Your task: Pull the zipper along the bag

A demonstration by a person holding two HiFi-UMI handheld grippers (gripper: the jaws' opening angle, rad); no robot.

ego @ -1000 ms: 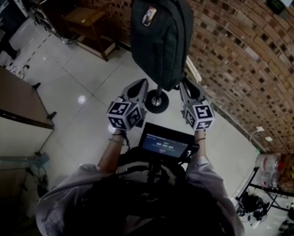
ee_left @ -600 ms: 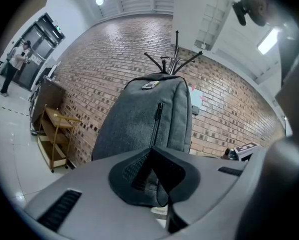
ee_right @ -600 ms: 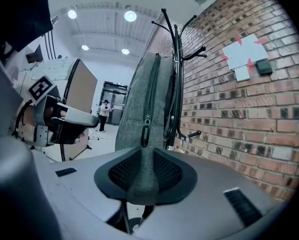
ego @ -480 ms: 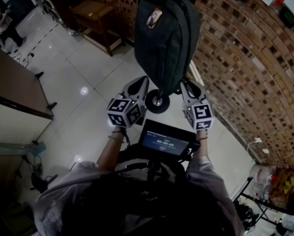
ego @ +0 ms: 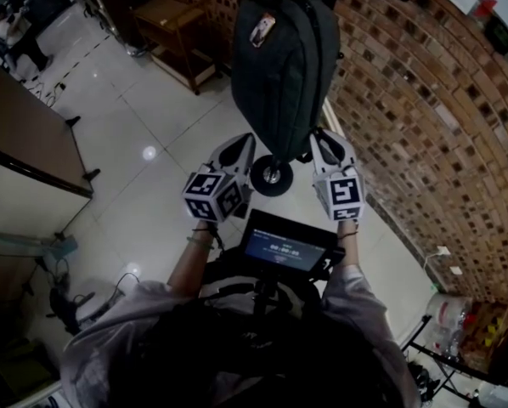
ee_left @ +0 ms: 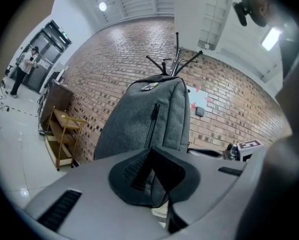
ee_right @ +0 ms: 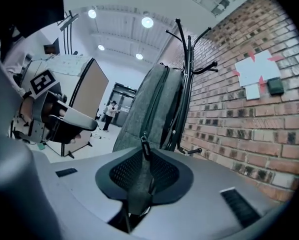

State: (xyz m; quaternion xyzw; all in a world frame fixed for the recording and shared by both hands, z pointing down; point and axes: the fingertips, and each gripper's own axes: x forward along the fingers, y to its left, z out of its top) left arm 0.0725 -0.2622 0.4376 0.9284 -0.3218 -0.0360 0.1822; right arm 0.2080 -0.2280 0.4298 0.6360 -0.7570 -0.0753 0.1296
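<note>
A dark grey backpack [ego: 284,66] [ee_left: 139,119] [ee_right: 149,104] hangs from a black coat stand [ee_right: 187,84] by the brick wall. My left gripper [ego: 239,149] [ee_left: 152,176] is at the bag's lower left, shut on the fabric of its bottom edge. At the lower right, my right gripper [ego: 324,144] [ee_right: 141,181] is closing its jaws on the zipper pull [ee_right: 145,146], whose grey tab runs down between the pads. The side zipper track rises from there up the bag. A shorter pocket zipper [ee_left: 154,115] shows on the bag's front.
The stand's round base [ego: 271,177] sits on the tiled floor under the bag. The brick wall [ego: 424,100] runs along the right. A wooden shelf [ego: 173,24] [ee_left: 59,139] stands at the back left, a dark desk [ego: 25,155] at the left. A screen [ego: 284,249] sits at the person's chest.
Both grippers have stayed at the bag's bottom corners. The head view has shifted slightly, with the bag hanging a little higher in it.
</note>
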